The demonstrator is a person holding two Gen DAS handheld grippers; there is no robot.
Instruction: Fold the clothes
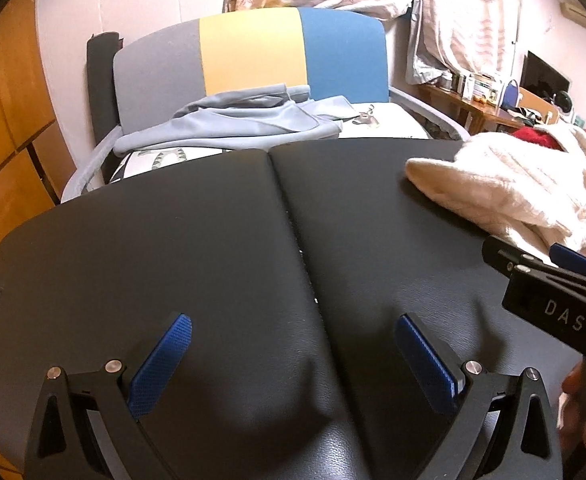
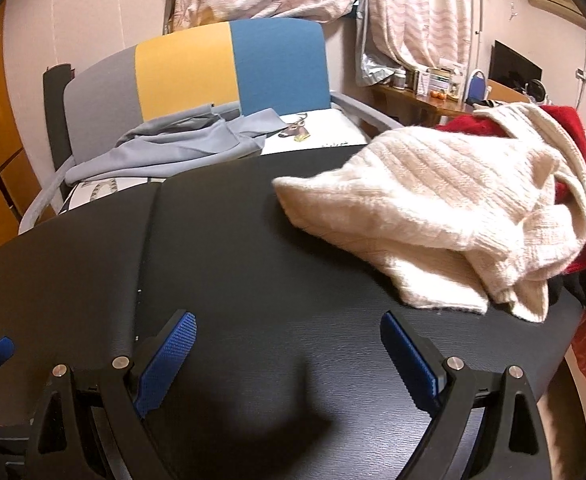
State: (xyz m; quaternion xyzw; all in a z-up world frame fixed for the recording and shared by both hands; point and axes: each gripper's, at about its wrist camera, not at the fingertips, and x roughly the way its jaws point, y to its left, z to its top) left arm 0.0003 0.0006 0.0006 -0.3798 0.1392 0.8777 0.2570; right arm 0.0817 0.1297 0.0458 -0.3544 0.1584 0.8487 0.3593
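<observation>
Cream sweater point(image 2: 433, 216) beyond right tool point(image 2: 289, 336)

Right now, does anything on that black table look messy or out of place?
Yes: a cream sweater lies crumpled at the table's right side, tangled with a red garment that hangs over the edge. Nothing looks spilled or damaged.

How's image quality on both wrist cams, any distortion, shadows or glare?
Left wrist view: strong fisheye bowing, dark vignette corners; warm dim light, soft sheen on the black table; the open left gripper casts a shadow below it. Right wrist view: same bowing; the cream sweater is slightly soft, and a dark shadow sits under the open right gripper. No harsh glare.
</observation>
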